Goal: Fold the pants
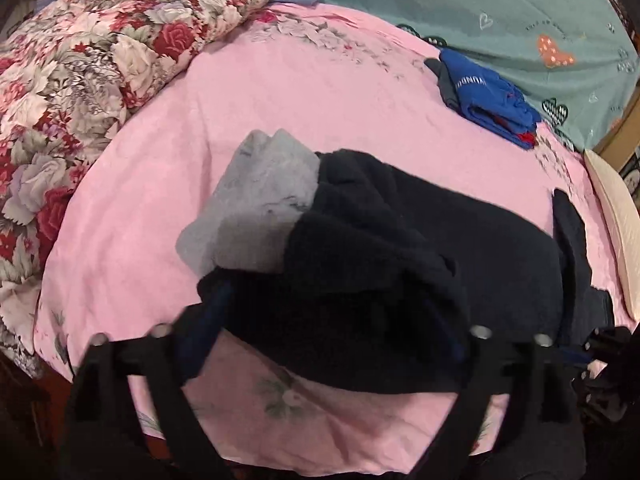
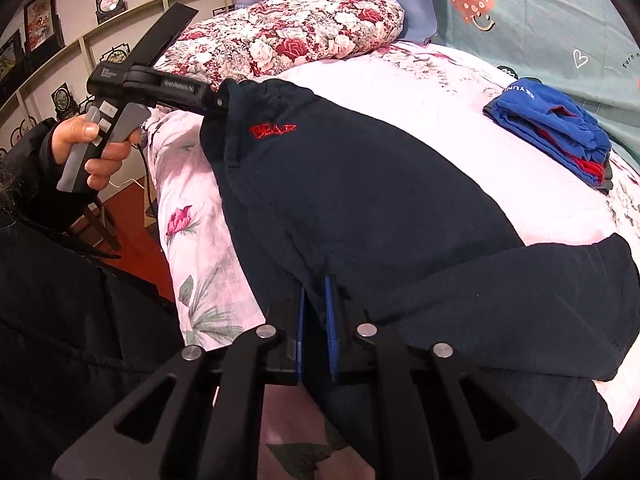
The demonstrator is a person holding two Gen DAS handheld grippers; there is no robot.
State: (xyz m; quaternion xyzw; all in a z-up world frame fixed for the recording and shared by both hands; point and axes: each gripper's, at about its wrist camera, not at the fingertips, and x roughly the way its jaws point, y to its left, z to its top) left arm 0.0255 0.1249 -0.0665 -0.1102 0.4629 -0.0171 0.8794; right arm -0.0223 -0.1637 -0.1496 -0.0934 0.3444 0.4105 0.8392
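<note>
Dark navy fleece pants [image 2: 360, 184] with a red embroidered word and a grey inner lining [image 1: 260, 208] lie across the pink bed. My right gripper [image 2: 316, 312] is shut on a fold of the pants near the bed's front edge. My left gripper [image 1: 320, 320] has its fingers spread wide, with the pants' waist end draped between and over them. In the right wrist view the left gripper [image 2: 218, 102] meets the pants' far waist corner, held by a hand. Whether its fingers pinch the cloth is hidden.
A folded blue and red garment pile [image 2: 560, 136] lies at the right on the pink sheet [image 1: 320, 92]. A floral quilt [image 1: 80, 80] is bunched at the left. A teal heart-print cover [image 1: 520, 8] lies behind. The floor drops off at the left of the bed [image 2: 132, 240].
</note>
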